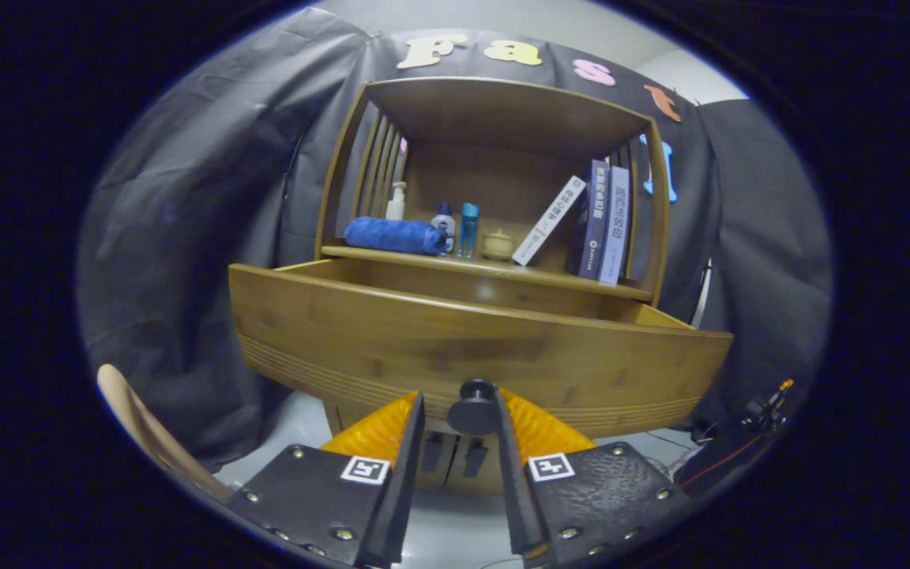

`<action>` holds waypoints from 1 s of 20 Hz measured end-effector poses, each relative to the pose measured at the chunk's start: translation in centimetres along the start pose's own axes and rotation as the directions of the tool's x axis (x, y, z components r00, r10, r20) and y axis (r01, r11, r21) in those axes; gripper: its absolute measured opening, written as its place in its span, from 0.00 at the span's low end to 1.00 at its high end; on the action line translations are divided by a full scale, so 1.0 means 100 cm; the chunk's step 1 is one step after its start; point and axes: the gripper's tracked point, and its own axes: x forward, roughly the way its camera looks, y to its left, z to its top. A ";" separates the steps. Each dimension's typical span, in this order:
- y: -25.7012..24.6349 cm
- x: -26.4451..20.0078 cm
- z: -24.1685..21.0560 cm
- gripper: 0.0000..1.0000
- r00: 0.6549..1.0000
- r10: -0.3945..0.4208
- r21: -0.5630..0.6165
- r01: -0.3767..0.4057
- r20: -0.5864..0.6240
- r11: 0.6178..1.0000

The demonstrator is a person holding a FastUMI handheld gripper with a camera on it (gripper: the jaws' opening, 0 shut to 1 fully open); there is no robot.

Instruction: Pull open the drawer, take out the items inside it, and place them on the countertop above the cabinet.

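Observation:
The wooden drawer stands pulled out from the cabinet toward me. Its tall front panel hides what lies inside. A dark round knob sits low on the drawer front, between my fingers. My gripper is open around that knob: one finger touches its side and a small gap shows between the knob and the other finger. The countertop runs just above and behind the open drawer, under the shelf hood.
On the countertop stand a rolled blue towel, a pump bottle, two small bottles, a little lidded pot and several books leaning at its far end. Below the drawer, cabinet door handles show. Cables lie beside the cabinet.

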 end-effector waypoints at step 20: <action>-0.005 0.030 -0.009 0.28 0.995 -0.038 0.074 0.045 -0.090 0.996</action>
